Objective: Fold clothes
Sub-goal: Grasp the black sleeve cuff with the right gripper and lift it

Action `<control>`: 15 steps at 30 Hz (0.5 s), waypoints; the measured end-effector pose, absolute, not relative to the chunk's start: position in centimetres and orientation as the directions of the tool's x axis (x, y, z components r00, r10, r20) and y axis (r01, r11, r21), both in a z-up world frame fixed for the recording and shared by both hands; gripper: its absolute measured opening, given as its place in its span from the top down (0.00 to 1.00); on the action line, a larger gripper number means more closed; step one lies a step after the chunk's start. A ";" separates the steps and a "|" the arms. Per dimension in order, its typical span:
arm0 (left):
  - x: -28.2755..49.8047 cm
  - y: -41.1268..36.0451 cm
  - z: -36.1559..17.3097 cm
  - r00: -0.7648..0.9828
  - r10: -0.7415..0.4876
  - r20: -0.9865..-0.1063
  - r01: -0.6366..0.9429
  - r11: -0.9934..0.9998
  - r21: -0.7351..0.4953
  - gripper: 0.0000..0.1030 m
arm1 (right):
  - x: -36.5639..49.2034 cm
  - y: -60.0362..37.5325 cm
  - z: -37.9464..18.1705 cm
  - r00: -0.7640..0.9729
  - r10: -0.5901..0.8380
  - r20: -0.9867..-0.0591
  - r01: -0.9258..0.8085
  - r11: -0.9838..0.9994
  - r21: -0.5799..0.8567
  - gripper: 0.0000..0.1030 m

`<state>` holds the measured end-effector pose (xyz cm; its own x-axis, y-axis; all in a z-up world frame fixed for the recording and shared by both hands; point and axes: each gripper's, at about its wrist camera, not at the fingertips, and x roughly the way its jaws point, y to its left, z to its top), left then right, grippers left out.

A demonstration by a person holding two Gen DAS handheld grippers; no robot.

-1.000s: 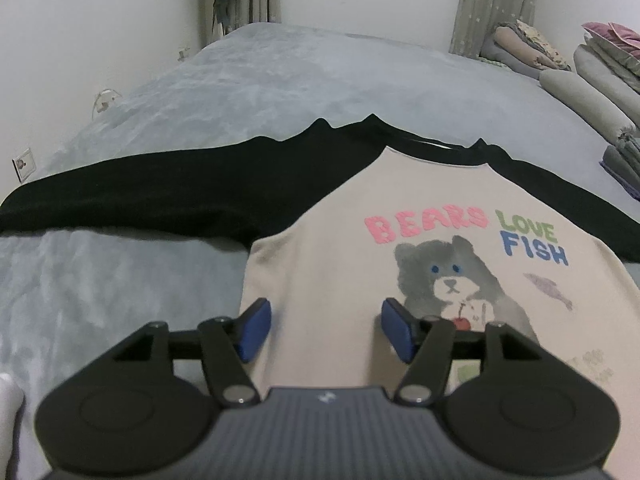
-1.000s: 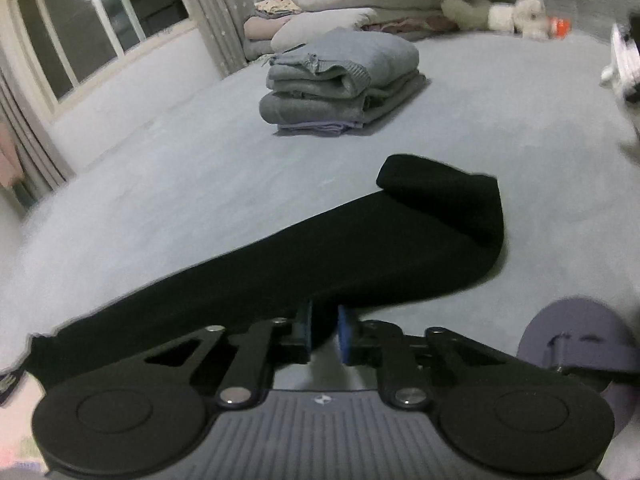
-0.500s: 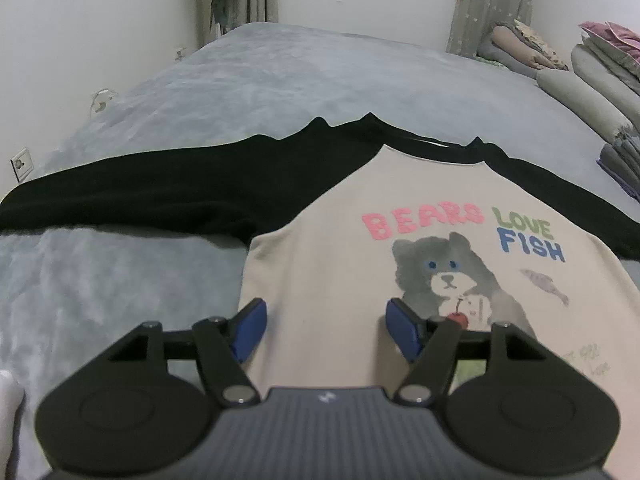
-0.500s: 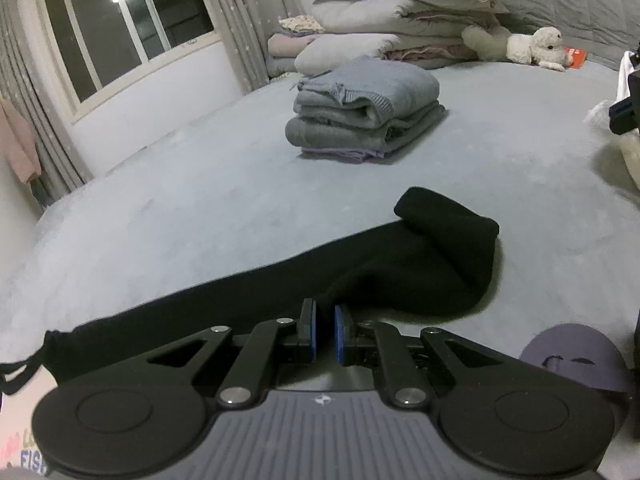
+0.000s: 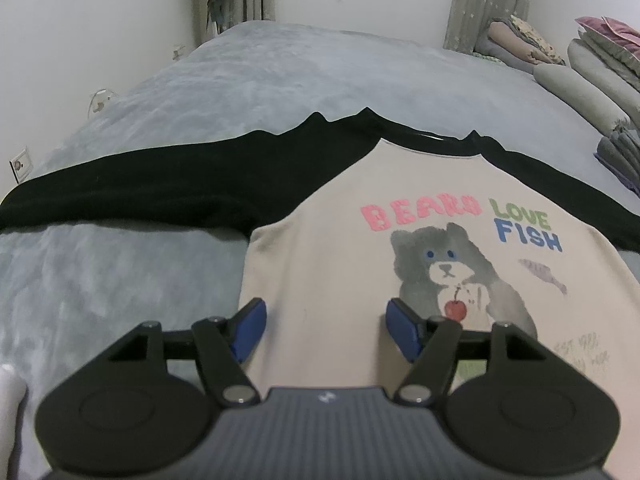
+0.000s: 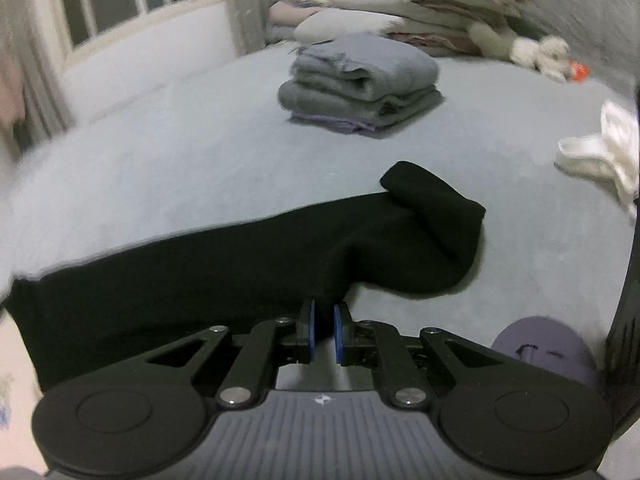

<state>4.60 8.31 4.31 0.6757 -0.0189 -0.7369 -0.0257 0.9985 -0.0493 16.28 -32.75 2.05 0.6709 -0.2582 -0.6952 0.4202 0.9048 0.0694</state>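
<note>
- Sweatshirt (image 5: 340,280) lies flat, front up, on the grey bed (image 5: 240,92), black sleeves spread toward each side edge (bear print on the cream chest).
- Left gripper (image 5: 325,322) hangs over the cream body, jaws wide, gripping nothing.
- Right gripper (image 6: 323,334) has its jaws nearly together, pinching the right sleeve (image 6: 240,260) by its near edge.
- Folded grey stack (image 6: 360,84) sits farther back on the bed.

A wide bed (image 5: 280,80) under a grey-blue plush cover fills the room, white walls (image 5: 100,20) at its left edge and a curtained window (image 6: 120,4) beyond its far edge.
</note>
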 end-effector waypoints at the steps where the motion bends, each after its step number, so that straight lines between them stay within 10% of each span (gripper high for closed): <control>1: 4.6 8.3 4.3 0.676 -0.018 -0.737 -0.025 0.999 -0.047 0.37 | 16.3 -32.5 2.0 0.667 -0.272 -0.693 0.421 0.906 0.050 0.86; 11: 4.3 7.9 4.1 0.680 -0.008 -0.733 -0.017 0.999 -0.027 0.36 | 16.6 -33.9 1.9 0.676 -0.270 -0.685 0.450 0.888 0.094 0.52; 13: 4.3 7.8 4.1 0.680 -0.007 -0.733 -0.016 1.000 -0.024 0.36 | 16.9 -34.5 1.5 0.695 -0.249 -0.674 0.443 0.887 0.129 0.54; 15: 4.4 7.8 4.1 0.681 -0.007 -0.733 -0.015 1.000 -0.024 0.36 | 17.1 -34.1 1.3 0.708 -0.265 -0.655 0.418 0.904 0.086 0.81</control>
